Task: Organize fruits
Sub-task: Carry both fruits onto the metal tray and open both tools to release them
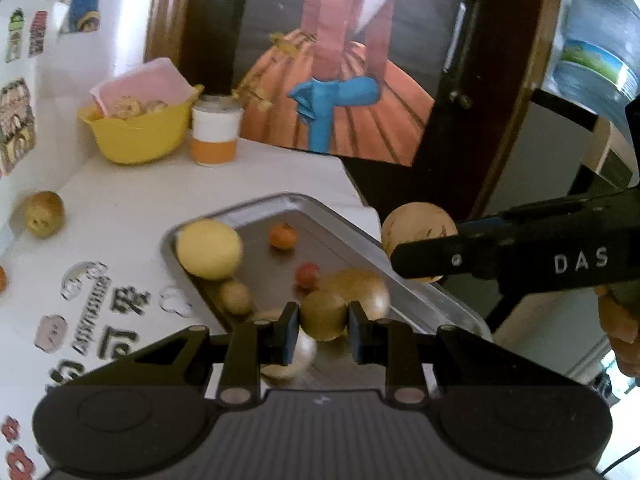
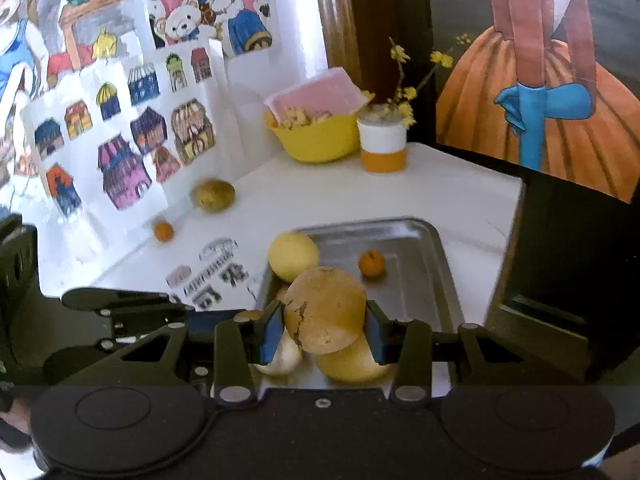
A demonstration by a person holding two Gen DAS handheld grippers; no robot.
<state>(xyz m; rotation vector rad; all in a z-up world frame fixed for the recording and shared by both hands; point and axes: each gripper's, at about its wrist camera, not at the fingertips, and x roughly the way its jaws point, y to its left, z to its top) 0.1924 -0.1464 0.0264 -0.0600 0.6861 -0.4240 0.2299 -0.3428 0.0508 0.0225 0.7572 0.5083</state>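
Left wrist view first: nearest the lens, the left tongs (image 1: 323, 326) pinch a small brown fruit (image 1: 322, 314) between their blue pads, right above the near end of the metal tray (image 1: 404, 280). That looks like a carry into the tray, since the tray is clearly the collecting spot. Inside it sit a big yellow fruit (image 1: 209, 249) at the left rim, a little orange one (image 1: 283, 236) toward the far end, a red one (image 1: 307, 275) in the middle and a small tan one (image 1: 235, 297) below the yellow. Just past the tray's right rim, the right tongs (image 1: 416, 258) come in from the side, clamped on a round tan fruit (image 1: 418, 226). Left of the tray, well apart on the white worktop (image 1: 132, 200), a brownish fruit (image 1: 44, 214) waits by the wall.

Right wrist view now: closest in, the right tongs (image 2: 325, 326) grip that round tan fruit (image 2: 325, 308), held over the near part of the tray (image 2: 420, 236). Under it lie a yellow piece and a pale one. Beyond the tray's left side, the brownish fruit (image 2: 213, 195) and a small orange fruit (image 2: 163, 231) remain loose on the worktop, so I judge the sorting unfinished. A yellow bowl (image 2: 316, 142) stands far behind the tray.
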